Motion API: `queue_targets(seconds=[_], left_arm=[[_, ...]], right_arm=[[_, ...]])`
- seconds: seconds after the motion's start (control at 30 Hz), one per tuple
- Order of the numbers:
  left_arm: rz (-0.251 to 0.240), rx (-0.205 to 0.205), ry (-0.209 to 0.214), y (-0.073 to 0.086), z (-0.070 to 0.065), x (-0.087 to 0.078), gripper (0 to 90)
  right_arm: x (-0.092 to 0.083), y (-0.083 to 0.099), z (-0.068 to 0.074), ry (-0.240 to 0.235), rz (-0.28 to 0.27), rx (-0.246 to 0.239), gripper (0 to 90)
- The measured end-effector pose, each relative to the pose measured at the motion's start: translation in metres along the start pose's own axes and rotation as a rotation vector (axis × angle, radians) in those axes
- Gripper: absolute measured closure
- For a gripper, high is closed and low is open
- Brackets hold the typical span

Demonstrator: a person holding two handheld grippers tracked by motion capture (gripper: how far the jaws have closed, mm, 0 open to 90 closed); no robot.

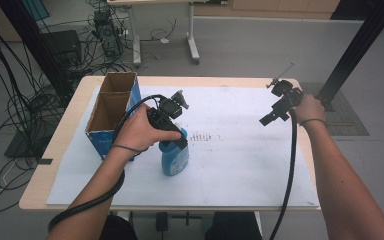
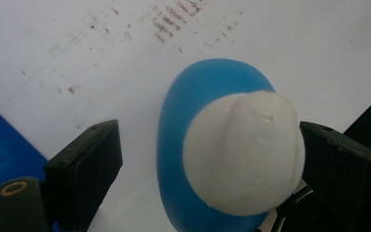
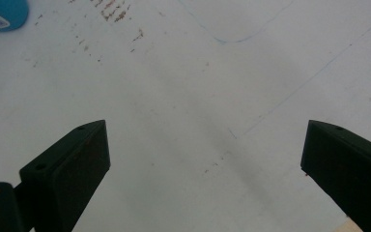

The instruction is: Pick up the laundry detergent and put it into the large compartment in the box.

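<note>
A blue bottle [image 1: 176, 160] with a white cap stands upright on the white paper sheet [image 1: 245, 165], left of the middle. My left gripper [image 1: 179, 140] points down over its top. In the left gripper view the white cap [image 2: 244, 150] sits between the jaws, close against the right-hand jaw and well apart from the left-hand one, so the left gripper [image 2: 207, 162] is open. The bottle's blue body [image 2: 193, 92] shows below the cap. My right gripper [image 1: 269, 119] hovers over bare paper at the far right, and its jaws [image 3: 205, 164] are wide open with nothing between them.
An open cardboard box [image 1: 111, 107] with blue sides stands at the table's left, just beside my left hand. Brown smudges [image 1: 205, 136] mark the paper near the bottle. Bare paper lies between the bottle and the right gripper. Cables and stands crowd the floor beyond the table.
</note>
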State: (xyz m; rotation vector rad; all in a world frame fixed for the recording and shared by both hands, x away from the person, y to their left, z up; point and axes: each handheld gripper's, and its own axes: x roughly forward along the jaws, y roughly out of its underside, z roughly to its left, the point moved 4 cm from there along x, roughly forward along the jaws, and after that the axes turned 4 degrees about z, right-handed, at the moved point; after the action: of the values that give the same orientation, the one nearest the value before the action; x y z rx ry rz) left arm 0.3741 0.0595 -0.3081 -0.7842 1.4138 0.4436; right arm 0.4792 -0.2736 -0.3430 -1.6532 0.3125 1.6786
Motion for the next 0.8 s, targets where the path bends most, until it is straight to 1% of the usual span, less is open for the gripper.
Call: queue_targets(seconds=[0.1, 0.3, 0.33, 0.4, 0.7, 0.8], left_arm=[[-0.001, 0.0, -0.001, 0.0, 0.0002, -0.0001, 10.6], [-0.003, -0.001, 0.0, 0.0003, 0.0003, -0.0012, 10.7], [-0.005, -0.001, 0.0, 0.0003, 0.0003, -0.0013, 10.7], [-0.002, 0.0, -0.002, 0.0007, 0.0002, -0.0009, 10.6], [-0.003, 0.001, 0.002, 0.0005, -0.0002, -0.0009, 10.7], [-0.004, -0.001, 0.002, 0.0005, 0.0002, -0.0013, 10.7]], right_arm=[[-0.0004, -0.0001, -0.0003, 0.004, -0.003, -0.005, 3.1], [-0.0006, 0.0004, -0.0001, 0.001, -0.004, -0.001, 3.2], [-0.0007, 0.0002, 0.0009, -0.002, -0.004, 0.006, 3.2], [-0.0011, 0.0001, 0.0005, 0.003, -0.004, -0.001, 3.2], [-0.0014, -0.0004, 0.0015, 0.006, -0.002, -0.003, 3.1], [-0.0008, 0.0003, 0.0014, -0.001, -0.001, 0.002, 3.2]])
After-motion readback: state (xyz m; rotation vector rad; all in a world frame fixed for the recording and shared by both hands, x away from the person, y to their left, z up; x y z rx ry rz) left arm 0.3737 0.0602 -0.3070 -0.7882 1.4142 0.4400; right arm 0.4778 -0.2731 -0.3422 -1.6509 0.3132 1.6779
